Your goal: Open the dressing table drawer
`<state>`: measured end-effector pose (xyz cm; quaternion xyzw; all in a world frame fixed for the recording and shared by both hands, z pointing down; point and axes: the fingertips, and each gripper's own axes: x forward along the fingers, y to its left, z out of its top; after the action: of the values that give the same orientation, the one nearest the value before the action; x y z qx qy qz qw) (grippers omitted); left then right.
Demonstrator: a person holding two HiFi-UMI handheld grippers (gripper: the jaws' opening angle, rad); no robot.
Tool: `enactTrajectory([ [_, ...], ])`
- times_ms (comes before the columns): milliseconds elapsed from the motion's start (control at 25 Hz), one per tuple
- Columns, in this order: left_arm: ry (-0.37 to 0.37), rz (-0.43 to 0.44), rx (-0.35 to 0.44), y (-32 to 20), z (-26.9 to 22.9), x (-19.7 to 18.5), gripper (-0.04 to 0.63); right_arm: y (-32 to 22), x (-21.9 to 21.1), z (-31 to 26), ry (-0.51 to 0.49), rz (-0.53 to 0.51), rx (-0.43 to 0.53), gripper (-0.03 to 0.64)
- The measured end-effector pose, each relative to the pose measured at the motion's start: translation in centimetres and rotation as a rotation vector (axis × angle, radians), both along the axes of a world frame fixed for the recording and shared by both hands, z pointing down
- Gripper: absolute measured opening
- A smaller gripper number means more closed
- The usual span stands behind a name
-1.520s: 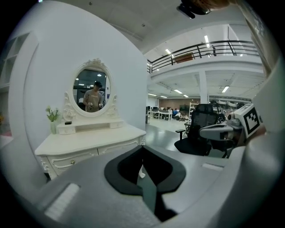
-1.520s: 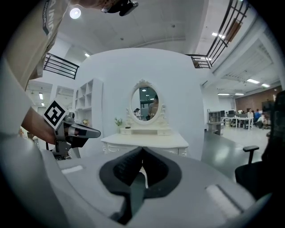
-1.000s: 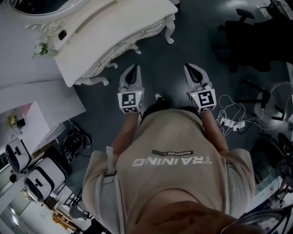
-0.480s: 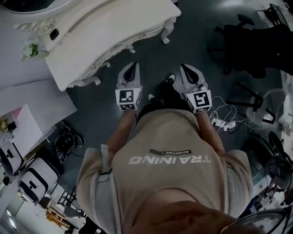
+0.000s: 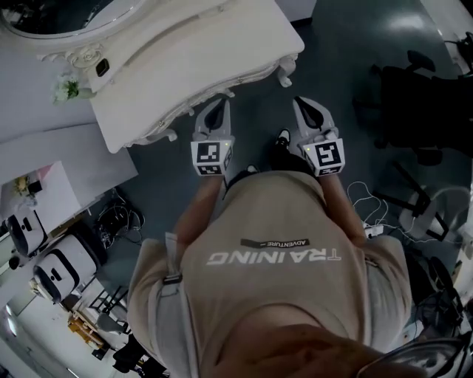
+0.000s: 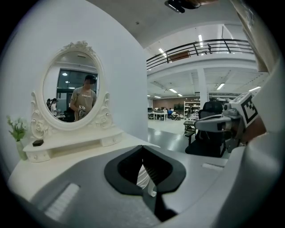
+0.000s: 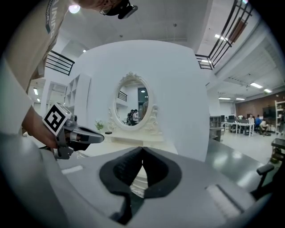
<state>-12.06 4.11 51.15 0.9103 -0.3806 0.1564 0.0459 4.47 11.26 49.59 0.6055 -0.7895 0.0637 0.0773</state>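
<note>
The white carved dressing table [image 5: 192,52] fills the upper left of the head view, its oval mirror [image 5: 66,15] at the top edge. Its curved drawer front [image 5: 185,103] faces me and looks closed. My left gripper [image 5: 219,105] is shut and empty, its tip just short of that front edge. My right gripper [image 5: 302,103] is also shut and empty, over the floor beside the table's right front leg [image 5: 285,71]. In the left gripper view the jaws [image 6: 142,148] meet before the tabletop [image 6: 67,153] and mirror [image 6: 71,91]. The right gripper [image 7: 142,149] view shows the mirror [image 7: 136,104] farther off.
A small plant [image 5: 66,88] and a black object [image 5: 102,68] sit on the table's raised shelf. A white desk [image 5: 52,166] and white devices [image 5: 59,269] stand at the left. Black office chairs [image 5: 421,96] and floor cables [image 5: 373,229] lie at the right.
Both grippers and the person have moved toward the dressing table; the left gripper's tip now reaches the table's front edge. Both stay shut.
</note>
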Motion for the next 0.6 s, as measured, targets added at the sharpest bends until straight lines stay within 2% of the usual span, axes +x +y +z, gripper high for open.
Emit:
enactTrajectory([
  [120, -0.004, -0.021, 0.003, -1.4, -0.5, 3.6, 0.008, -2.6, 3.7, -0.3, -0.010, -0.022, 0.010, 0.003],
  [240, 0.000, -0.056, 0.006, -3.4, -1.3, 5.5, 0.008, -5.5, 6.1, -0.1, -0.027, -0.041, 0.028, 0.003],
  [400, -0.022, -0.061, -0.020, -5.1, -0.6, 7.1, 0.008, -7.2, 7.4, 0.3, -0.054, -0.055, 0.040, 0.003],
  [600, -0.020, -0.086, -0.010, -7.7, -0.4, 8.4, 0.008, -8.8, 8.1, 1.9, -0.077, -0.075, 0.010, 0.003],
])
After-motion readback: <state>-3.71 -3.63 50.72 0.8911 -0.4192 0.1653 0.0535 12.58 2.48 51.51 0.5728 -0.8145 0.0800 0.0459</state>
